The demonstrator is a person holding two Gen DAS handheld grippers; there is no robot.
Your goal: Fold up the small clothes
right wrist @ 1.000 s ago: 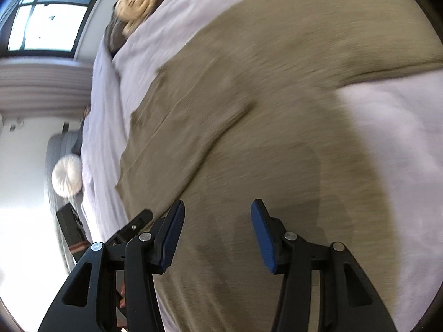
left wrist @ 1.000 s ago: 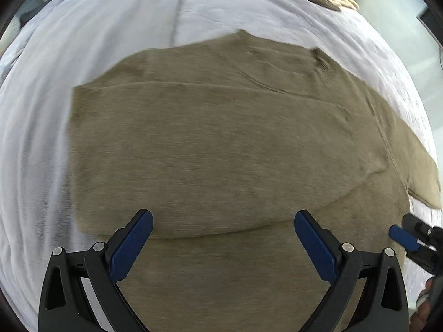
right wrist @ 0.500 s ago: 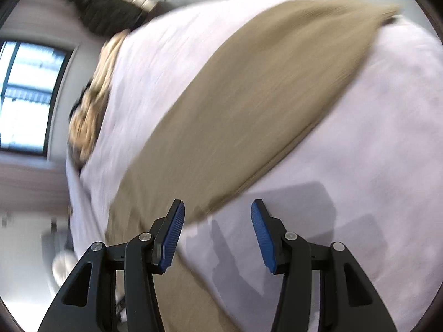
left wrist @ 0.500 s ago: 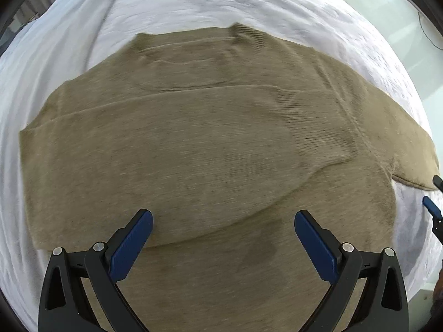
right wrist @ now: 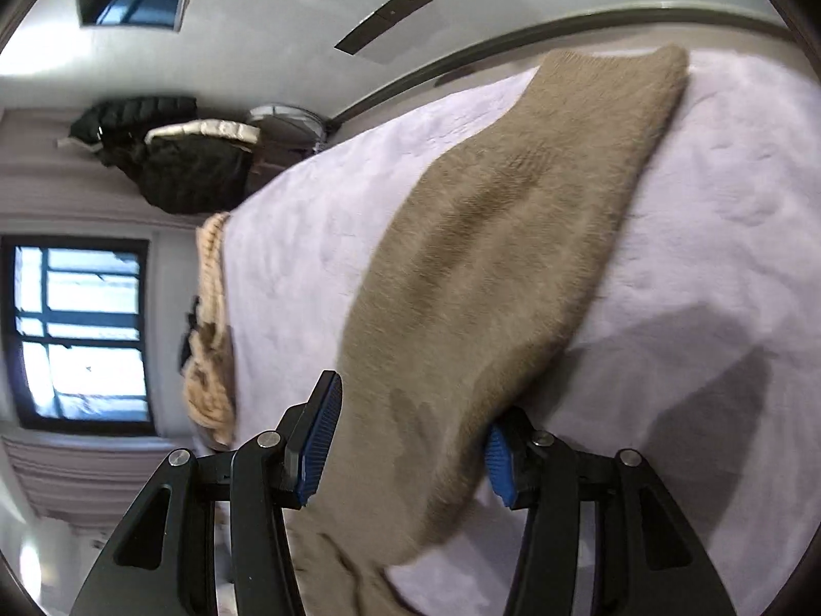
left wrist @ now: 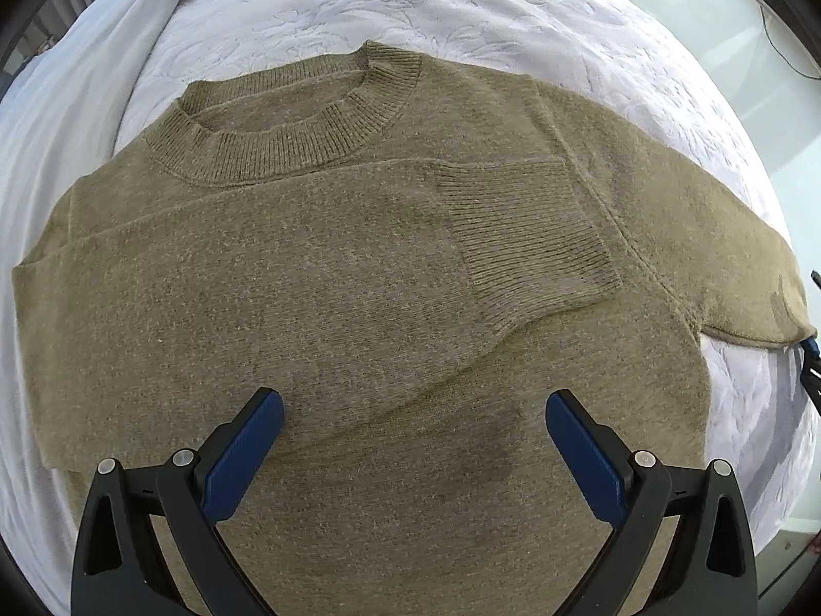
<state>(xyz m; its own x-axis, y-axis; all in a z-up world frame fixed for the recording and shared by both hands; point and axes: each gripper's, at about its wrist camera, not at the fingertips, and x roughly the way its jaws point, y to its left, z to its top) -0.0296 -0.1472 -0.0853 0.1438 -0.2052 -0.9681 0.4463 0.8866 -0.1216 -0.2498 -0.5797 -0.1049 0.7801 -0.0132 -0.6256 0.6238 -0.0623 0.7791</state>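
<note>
The left gripper (left wrist: 414,454) hung wide open over the sweater (left wrist: 359,308), gripping nothing. The right gripper (right wrist: 405,449) was closing, with the sweater's outstretched sleeve (right wrist: 513,256) between its jaws. The sweater lay flat on the white bedspread (left wrist: 462,5), one sleeve folded across the chest.

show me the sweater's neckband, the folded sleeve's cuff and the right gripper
neckband (left wrist: 287,146): left wrist view, on the ribbed front of the collar.
folded sleeve's cuff (left wrist: 523,236): left wrist view, on the ribbed band lying across the chest.
right gripper (right wrist: 410,444): right wrist view, midway between its blue pads, around the other sleeve.
</note>
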